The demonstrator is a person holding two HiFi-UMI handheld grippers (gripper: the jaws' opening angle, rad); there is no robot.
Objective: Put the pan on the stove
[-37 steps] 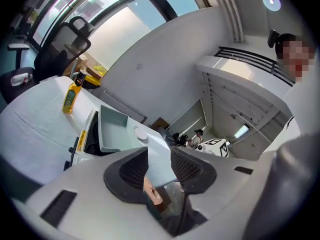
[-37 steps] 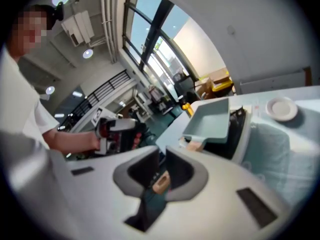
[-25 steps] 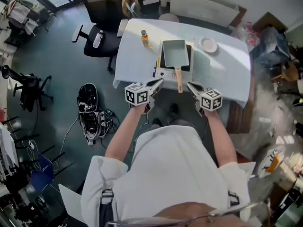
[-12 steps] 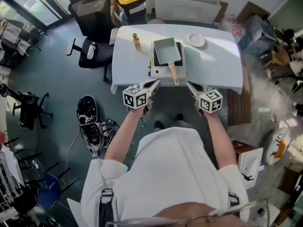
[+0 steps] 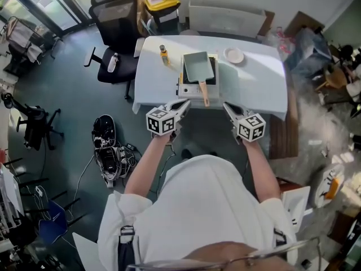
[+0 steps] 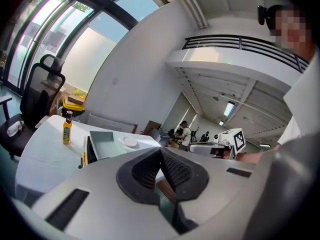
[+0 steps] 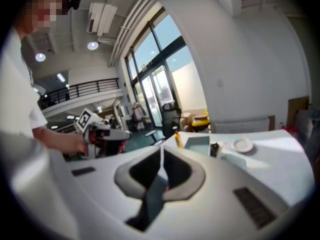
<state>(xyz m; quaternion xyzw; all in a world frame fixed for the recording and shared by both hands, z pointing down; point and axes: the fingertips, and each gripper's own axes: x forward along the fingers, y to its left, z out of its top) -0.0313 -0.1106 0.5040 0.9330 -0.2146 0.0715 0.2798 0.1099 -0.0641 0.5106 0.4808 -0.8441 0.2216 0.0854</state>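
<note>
A pale green rectangular pan (image 5: 198, 65) with a wooden handle (image 5: 203, 92) rests on a portable stove (image 5: 197, 86) on the white table (image 5: 256, 86). The same pan (image 6: 102, 142) shows in the left gripper view and, small, in the right gripper view (image 7: 197, 144). My left gripper (image 5: 185, 103) and right gripper (image 5: 227, 107) hover near the table's front edge, either side of the handle, both shut and holding nothing. In the gripper views the left gripper (image 6: 161, 151) and right gripper (image 7: 161, 149) have their jaws pressed together.
An oil bottle (image 5: 163, 55) stands left of the stove and a small white plate (image 5: 233, 55) lies right of it. A black office chair (image 5: 115, 21) sits beside the table's left end. Bags and cables (image 5: 110, 143) lie on the floor at left.
Both grippers have risen a little and stay shut. The table, stove and pan now sit farther up and smaller in the head view.
</note>
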